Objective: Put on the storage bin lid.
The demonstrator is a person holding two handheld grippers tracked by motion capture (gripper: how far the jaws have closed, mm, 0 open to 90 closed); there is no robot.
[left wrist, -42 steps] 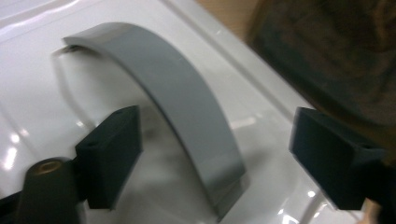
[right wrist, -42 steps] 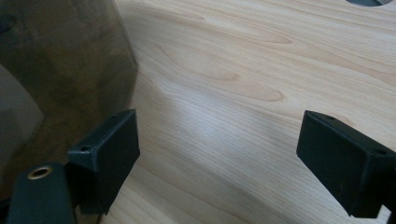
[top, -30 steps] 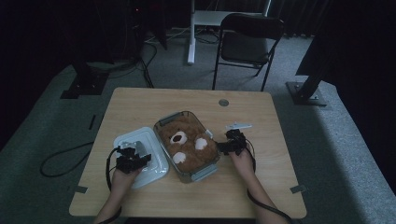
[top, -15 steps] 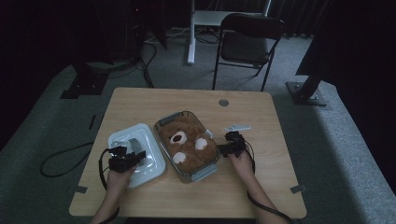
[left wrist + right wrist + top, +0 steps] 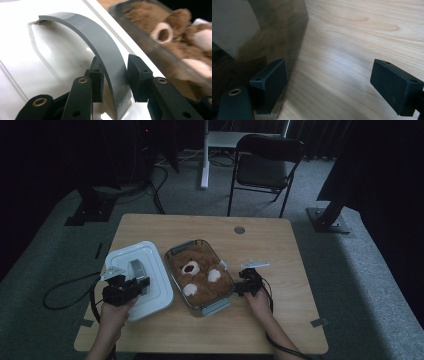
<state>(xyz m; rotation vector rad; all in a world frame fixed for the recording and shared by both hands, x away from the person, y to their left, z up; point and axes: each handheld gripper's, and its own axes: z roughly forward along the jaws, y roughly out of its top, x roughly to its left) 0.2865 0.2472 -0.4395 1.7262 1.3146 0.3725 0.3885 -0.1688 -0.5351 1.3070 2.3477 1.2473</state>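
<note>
A white lid (image 5: 150, 297) with an arched grey handle (image 5: 136, 270) hangs a little above the table's left side. My left gripper (image 5: 131, 287) is shut on that handle. In the left gripper view the pads (image 5: 98, 76) clamp the handle (image 5: 100, 42) near its lower end over the lid (image 5: 50, 62); the jaws have just been closing on it. A brown teddy bear (image 5: 197, 275) lies in a clear container (image 5: 172, 270) at the table's middle, with the bear (image 5: 175, 27) also behind the lid. My right gripper (image 5: 245, 282) stands open at the container's right side, its left pad (image 5: 270, 82) against the wall (image 5: 274, 30).
The wooden table (image 5: 280, 320) has bare room to the right of my right gripper (image 5: 329, 75) and along the back, where a small round grommet (image 5: 239, 229) sits. A black folding chair (image 5: 267, 160) stands behind the table. A cable (image 5: 65, 292) loops off the left edge.
My left hand has risen with the lid, which has come up off the table and shifted a little left. The right gripper has stayed beside the container.
</note>
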